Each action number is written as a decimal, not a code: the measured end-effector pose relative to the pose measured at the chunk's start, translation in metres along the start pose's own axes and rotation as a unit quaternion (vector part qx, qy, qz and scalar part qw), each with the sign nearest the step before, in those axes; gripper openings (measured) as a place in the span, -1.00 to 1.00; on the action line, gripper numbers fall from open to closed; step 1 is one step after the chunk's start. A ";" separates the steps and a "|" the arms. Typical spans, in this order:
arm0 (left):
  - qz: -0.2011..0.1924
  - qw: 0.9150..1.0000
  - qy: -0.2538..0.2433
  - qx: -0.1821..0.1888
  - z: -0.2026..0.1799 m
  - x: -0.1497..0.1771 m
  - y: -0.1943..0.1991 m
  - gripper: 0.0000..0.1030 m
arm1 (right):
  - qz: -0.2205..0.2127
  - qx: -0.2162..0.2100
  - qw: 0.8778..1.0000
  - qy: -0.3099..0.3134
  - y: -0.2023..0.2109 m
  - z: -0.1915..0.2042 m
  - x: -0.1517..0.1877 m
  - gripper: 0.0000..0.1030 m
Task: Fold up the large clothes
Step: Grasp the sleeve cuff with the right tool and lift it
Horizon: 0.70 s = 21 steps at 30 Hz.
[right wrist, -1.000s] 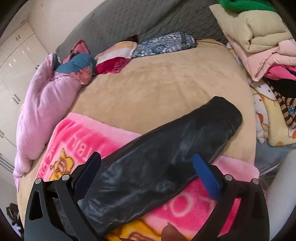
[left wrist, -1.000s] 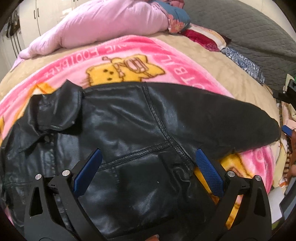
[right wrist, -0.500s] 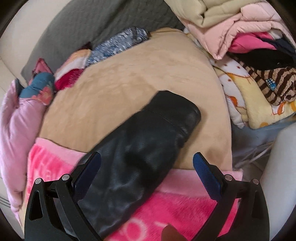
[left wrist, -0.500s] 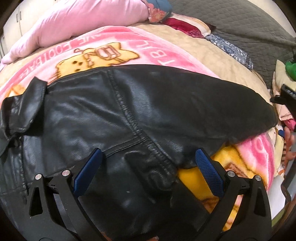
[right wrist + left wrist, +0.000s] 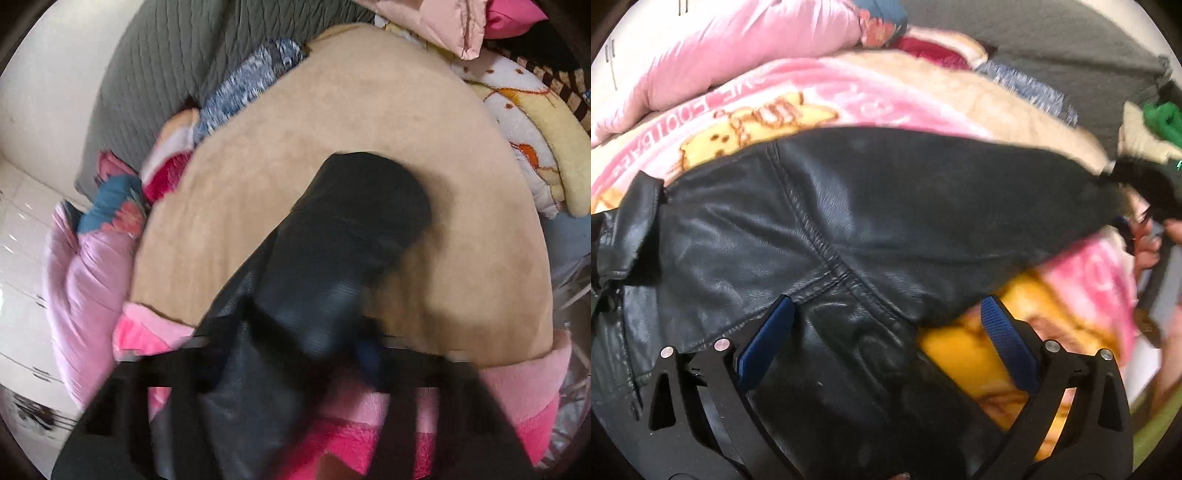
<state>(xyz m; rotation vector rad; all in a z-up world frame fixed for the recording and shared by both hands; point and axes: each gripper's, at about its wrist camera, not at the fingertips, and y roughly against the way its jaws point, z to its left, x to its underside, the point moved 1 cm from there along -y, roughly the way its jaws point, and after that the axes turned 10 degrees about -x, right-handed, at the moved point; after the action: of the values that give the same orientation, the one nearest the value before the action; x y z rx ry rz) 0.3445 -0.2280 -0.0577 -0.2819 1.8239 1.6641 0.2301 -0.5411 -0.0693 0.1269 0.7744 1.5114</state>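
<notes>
A black leather jacket (image 5: 849,229) lies spread on a pink cartoon blanket (image 5: 783,110), collar at the left and one sleeve stretched to the right. My left gripper (image 5: 886,339) is open just above the jacket's side seam under the armpit, with nothing between its blue pads (image 5: 764,347). In the right wrist view the sleeve (image 5: 354,236) runs up between the blurred fingers of my right gripper (image 5: 288,350). Its jaws are closing, and they pinch the sleeve a little short of the cuff. A hand (image 5: 1148,247) shows at the far right beside the sleeve's end.
A tan blanket (image 5: 369,110) covers the bed under the pink one. A pink duvet (image 5: 738,55) lies along the far left, small folded cloths (image 5: 251,85) at the grey headboard (image 5: 166,48), and a pile of blankets and clothes (image 5: 524,110) at the right.
My right gripper dropped onto the sleeve and its jaws went from wide open to pinching it. My left gripper edged closer to the jacket's side seam and stayed open.
</notes>
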 end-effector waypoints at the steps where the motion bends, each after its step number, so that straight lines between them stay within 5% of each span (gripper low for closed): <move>1: -0.012 1.000 0.004 0.001 0.000 -0.002 0.009 0.84 | -0.008 -0.020 1.000 -0.009 0.006 0.000 -0.001 -0.52; 6: -0.032 0.998 0.040 -0.021 0.013 -0.014 0.045 0.84 | -0.043 -0.092 0.993 0.060 0.036 0.040 0.000 -0.72; 12: -0.094 0.992 0.041 -0.074 0.036 -0.017 0.102 0.84 | -0.066 -0.200 0.965 0.158 0.084 0.095 0.019 -0.75; 21: -0.107 0.978 0.159 -0.079 0.117 -0.005 0.166 0.84 | -0.035 -0.291 0.919 0.265 0.121 0.163 0.073 -0.75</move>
<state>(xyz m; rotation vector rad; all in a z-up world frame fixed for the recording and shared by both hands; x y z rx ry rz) 0.2922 -0.0893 0.0813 -0.8264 1.8094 1.6841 0.2048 -0.3993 0.0914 -0.7784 0.6999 1.6642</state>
